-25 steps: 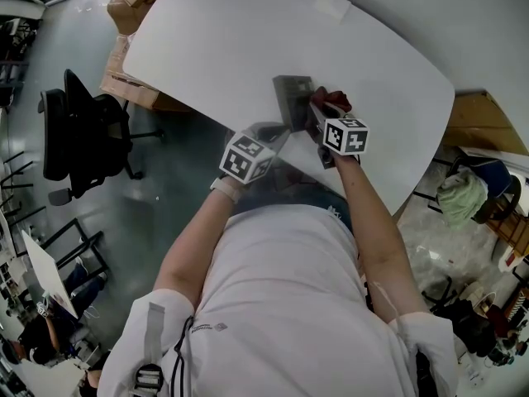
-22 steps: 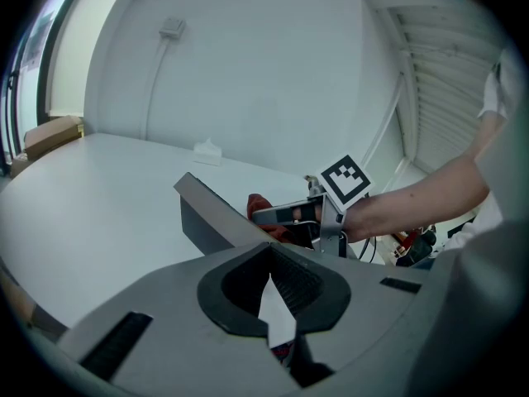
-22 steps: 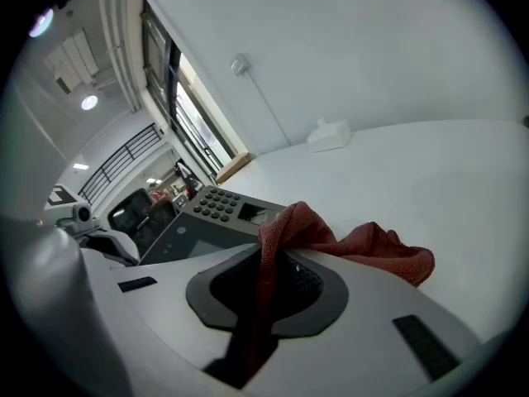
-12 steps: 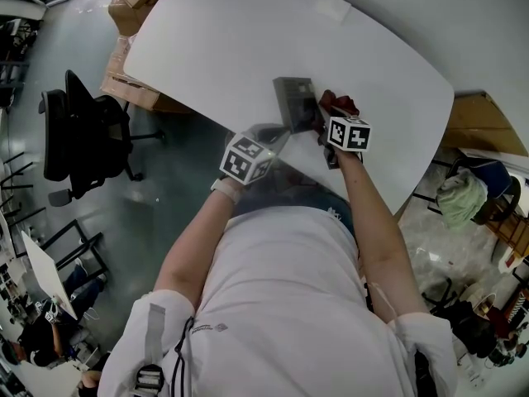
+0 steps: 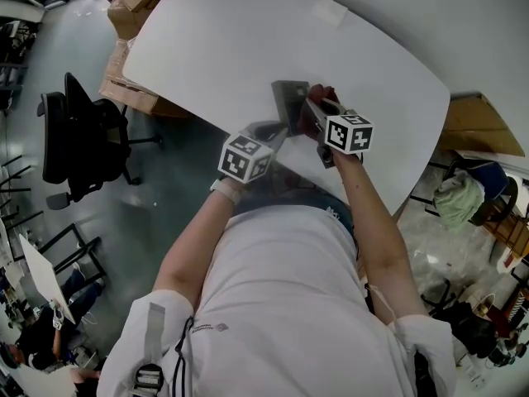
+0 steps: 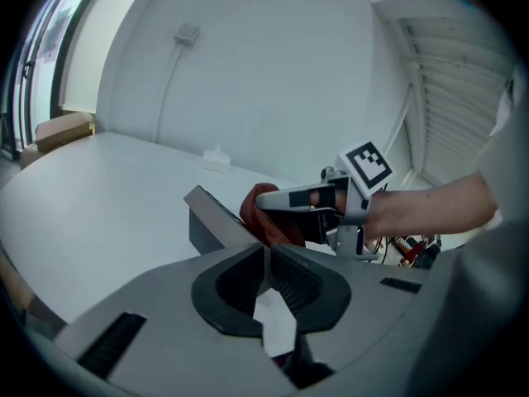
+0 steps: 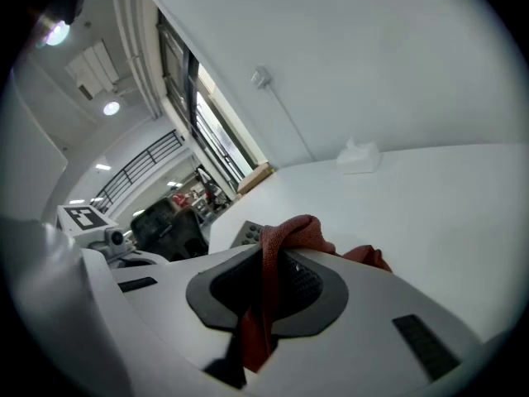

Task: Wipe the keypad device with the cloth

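since half a second ago the right gripper (image 5: 316,104) has slid left, from beside the dark grey slab-shaped keypad device (image 5: 289,102) to over its right edge. the red-brown cloth (image 7: 293,228), plain in the head view then, is now nearly covered there.

nearest, the right gripper view shows its jaws clenched on a fold of the cloth, which bunches up over the pads. a few grey keys of the device peep out just left of it, seen in no other view. the left gripper (image 6: 266,253) has its jaws pressed together at the tips on the device's near corner. its view shows the device only as a tilted slab seen edge-on, the cloth touching its far side under the right gripper. whether the slab rests flat cannot be made out.

the device sits near the front edge of the white oval table (image 5: 215,48). a small white box (image 7: 359,155) lies well beyond it. a black office chair (image 5: 78,135) and brown cardboard boxes (image 5: 128,11) stand off the far-left side, the boxes cut off by the frame.
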